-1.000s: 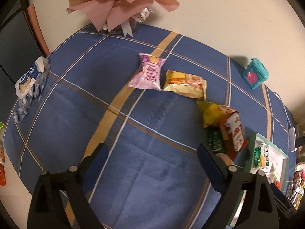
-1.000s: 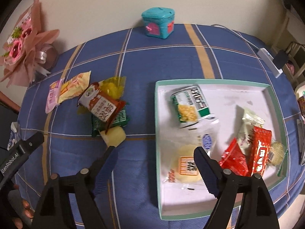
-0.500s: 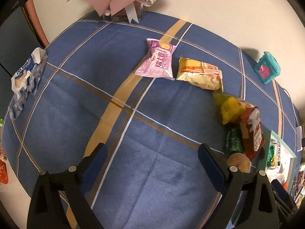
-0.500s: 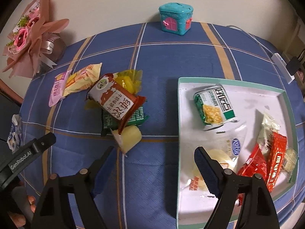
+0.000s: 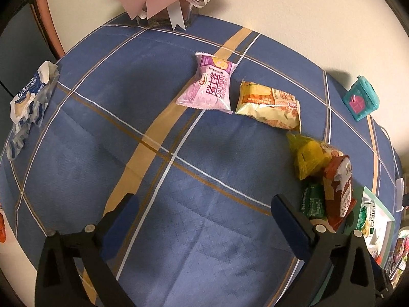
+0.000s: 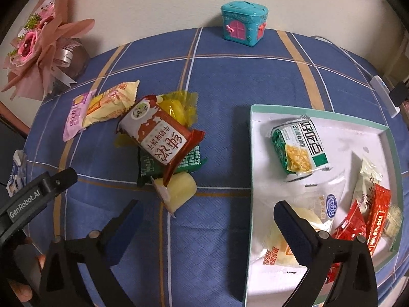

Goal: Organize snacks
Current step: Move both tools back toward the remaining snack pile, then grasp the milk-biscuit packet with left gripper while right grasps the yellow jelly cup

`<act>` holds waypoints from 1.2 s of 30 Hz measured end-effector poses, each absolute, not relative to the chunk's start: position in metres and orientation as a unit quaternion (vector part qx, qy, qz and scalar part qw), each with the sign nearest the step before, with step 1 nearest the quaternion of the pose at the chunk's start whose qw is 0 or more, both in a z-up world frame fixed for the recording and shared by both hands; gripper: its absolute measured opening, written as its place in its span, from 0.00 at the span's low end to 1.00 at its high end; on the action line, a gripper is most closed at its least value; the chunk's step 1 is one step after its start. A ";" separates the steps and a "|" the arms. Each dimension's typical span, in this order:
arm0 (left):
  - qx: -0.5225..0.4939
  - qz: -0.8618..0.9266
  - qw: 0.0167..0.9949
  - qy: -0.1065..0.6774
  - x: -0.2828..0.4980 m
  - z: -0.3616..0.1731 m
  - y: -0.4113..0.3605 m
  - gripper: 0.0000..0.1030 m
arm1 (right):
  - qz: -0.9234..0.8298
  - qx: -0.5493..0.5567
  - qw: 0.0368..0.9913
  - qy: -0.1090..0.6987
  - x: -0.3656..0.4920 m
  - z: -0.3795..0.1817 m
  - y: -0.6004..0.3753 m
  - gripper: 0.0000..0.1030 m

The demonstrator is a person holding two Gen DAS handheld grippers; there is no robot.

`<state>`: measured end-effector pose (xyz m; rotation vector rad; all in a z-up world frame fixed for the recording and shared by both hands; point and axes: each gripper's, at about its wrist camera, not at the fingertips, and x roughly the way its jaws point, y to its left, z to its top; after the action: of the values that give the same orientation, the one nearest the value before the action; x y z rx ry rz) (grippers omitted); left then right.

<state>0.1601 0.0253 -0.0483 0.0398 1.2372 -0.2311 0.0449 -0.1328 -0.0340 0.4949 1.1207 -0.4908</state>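
Loose snacks lie on the blue plaid tablecloth: a pink packet and a cream packet side by side, then a pile of a yellow packet, a red-brown packet, a green packet and a pale round cake. A white tray with a green rim holds several snacks, among them a green-white packet. My left gripper is open and empty above bare cloth. My right gripper is open and empty, between the pale cake and the tray.
A pink paper bouquet stands at the back left. A teal toy house stands at the back by the wall. A blue-white tissue pack lies at the left table edge. A white cable and adapter lie at the right.
Both grippers have moved left across the table. In the right wrist view the snack pile has come closer and the tray has slid to the right. Both stay open.
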 end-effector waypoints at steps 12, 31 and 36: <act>0.000 -0.113 0.817 0.566 0.170 -0.041 0.022 1.00 | -0.210 0.218 0.802 0.515 0.066 -0.036 -0.128 1.00; 0.003 -0.127 0.787 0.604 0.170 -0.068 0.013 1.00 | -0.190 0.225 0.792 0.536 0.083 -0.068 -0.125 0.61; 0.005 -0.129 0.787 0.603 0.170 -0.067 0.014 1.00 | -0.179 0.232 0.793 0.535 0.088 -0.071 -0.124 0.46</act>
<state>0.1697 0.0141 -0.0675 0.0117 1.2998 -0.2784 0.0877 -0.1242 -0.0711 0.4991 1.1500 -0.3841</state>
